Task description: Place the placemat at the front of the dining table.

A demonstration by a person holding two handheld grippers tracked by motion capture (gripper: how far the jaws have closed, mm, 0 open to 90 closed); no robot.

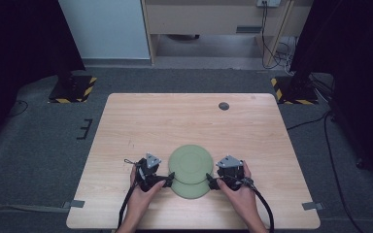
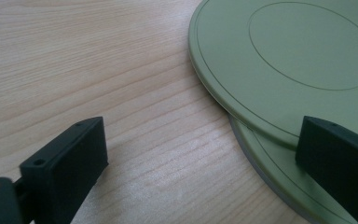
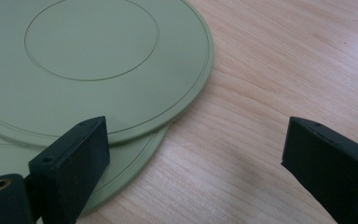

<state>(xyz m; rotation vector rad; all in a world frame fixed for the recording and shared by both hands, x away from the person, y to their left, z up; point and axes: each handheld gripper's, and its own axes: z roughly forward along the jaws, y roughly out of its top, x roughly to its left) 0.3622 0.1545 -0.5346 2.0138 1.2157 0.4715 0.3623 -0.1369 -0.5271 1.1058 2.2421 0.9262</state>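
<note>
Two flat green plates lie overlapped on the wooden table [image 1: 141, 121] near its front edge. The upper plate [image 1: 190, 161] [image 2: 298, 60] [image 3: 88, 60] rests partly on the lower plate [image 1: 193, 190] [image 2: 279, 172] [image 3: 130, 163], which sticks out toward the person. My left gripper [image 1: 168, 178] [image 2: 200, 158] is open at the plates' left side, one jaw over the lower plate's rim, the other over bare wood. My right gripper [image 1: 211, 182] [image 3: 200, 158] is open at their right side, one jaw over the plates' edge. Neither holds anything.
A dark round grommet [image 1: 224, 106] sits in the tabletop at the back right. Grey tape [image 1: 310, 205] marks the front corners. Two stand bases with yellow-black stripes [image 1: 73, 89] [image 1: 291, 90] flank the table's far side on grey carpet.
</note>
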